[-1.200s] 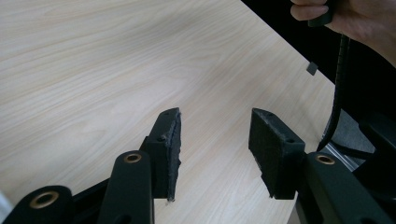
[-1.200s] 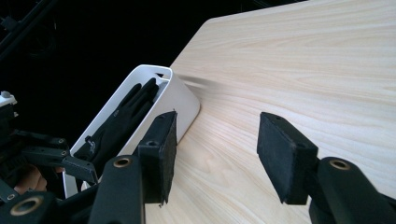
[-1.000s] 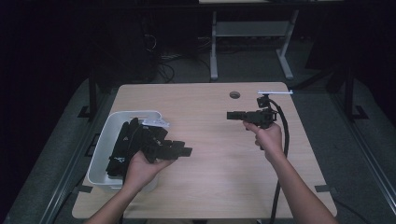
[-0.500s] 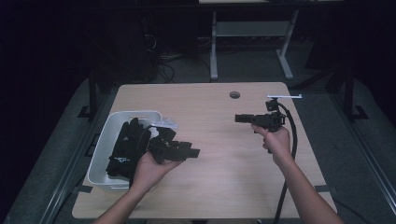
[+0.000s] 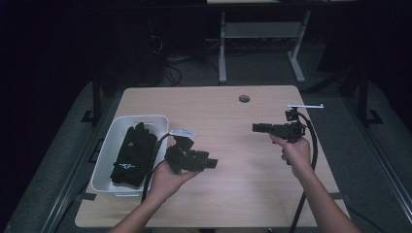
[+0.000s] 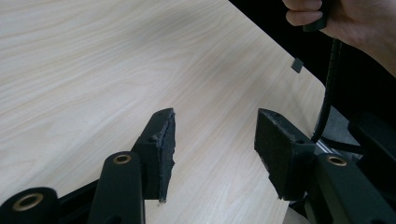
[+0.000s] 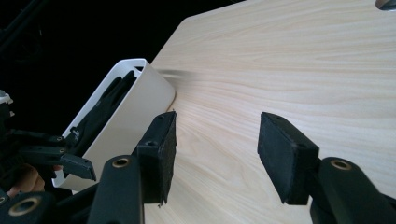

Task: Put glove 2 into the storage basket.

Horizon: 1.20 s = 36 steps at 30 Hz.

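As seen against earlier: left tool (image 5: 214, 163) shifted right off white plastic bin (image 5: 104, 160), just opening, empty; right tool (image 5: 256, 127) apart, empty, above woodgrain counter (image 5: 233, 145).

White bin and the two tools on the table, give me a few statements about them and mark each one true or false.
1. The white bin holds black gloves. True.
2. The left tool grips a glove. False: its pads stand apart over bare wood with nothing between them.
3. The bin sits on the left part of the table. True.
4. The right tool is clamped shut. False: its pads stand apart, holding nothing.
5. A glove lies on the tabletop outside the bin. False: the gloves are in the bin.
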Each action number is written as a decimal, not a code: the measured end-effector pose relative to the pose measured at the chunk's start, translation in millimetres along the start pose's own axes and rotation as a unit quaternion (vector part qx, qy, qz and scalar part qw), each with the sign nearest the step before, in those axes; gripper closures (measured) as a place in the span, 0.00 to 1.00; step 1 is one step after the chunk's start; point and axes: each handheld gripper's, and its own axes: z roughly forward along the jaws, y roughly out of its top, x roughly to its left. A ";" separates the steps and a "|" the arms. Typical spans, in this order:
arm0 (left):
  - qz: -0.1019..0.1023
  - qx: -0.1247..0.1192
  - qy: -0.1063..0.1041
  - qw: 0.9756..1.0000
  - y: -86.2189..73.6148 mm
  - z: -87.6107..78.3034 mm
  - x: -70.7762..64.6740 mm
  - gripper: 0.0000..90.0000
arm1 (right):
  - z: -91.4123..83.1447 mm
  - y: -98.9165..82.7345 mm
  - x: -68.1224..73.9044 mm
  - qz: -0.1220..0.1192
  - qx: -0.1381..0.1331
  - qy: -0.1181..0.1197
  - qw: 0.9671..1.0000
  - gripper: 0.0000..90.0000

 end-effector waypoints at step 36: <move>0.009 0.008 -0.012 1.000 -7.9 28.6 -7.9 0.46 | -36.7 -39.7 -35.6 0.030 -0.011 -0.025 0.999 0.51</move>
